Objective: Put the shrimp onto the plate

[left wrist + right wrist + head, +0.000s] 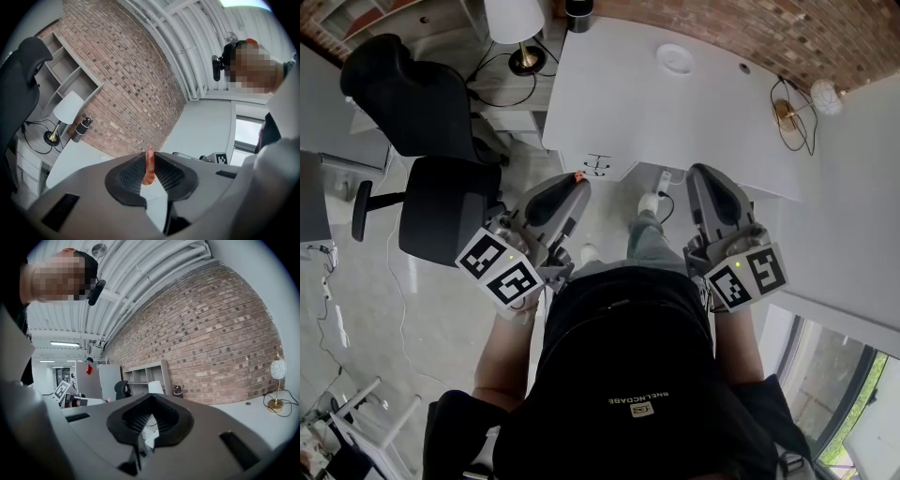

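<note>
A small orange-red shrimp sticks out from the tips of my left gripper, which I hold close to my body, short of the white table's near edge. In the left gripper view the shrimp stands upright, pinched between the shut pads of the left gripper. The round white plate lies on the far part of the table, well beyond both grippers. My right gripper is level with the left one; the right gripper is shut with nothing in it.
Two black office chairs stand on the floor to the left. A white-shaded lamp and a dark bottle stand by the table's far left corner. A brass lamp with cables is at the table's right end.
</note>
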{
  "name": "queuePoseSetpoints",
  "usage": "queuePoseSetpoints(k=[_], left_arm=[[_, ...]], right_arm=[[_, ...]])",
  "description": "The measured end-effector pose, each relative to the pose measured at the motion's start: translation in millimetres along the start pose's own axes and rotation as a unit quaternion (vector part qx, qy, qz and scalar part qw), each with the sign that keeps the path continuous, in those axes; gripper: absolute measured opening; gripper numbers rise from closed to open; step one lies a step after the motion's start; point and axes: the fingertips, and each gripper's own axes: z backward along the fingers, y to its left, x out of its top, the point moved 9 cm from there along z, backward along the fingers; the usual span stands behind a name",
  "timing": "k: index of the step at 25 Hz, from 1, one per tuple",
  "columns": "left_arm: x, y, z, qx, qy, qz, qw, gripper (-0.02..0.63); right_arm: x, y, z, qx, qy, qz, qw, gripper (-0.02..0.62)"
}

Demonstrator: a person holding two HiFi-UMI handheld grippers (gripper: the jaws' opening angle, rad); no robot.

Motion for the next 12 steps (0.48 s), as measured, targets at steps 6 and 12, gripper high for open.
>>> queuePoseSetpoints(k=[6,12], left_arm=[[4.4,1.0,-3.0,-0.001,-0.005,0.001,1.0000,0.058],[2.3,5.5,-11.7,0.009,0.001,0.004,1.0000,0.058]], right_arm=[[1.1,-2.9,-7.3,0.002,0.005,-0.001,1.000,0.002],[-1.6,-16.0,-16.2,0.007,0.005,-0.010,1.000,0.002]])
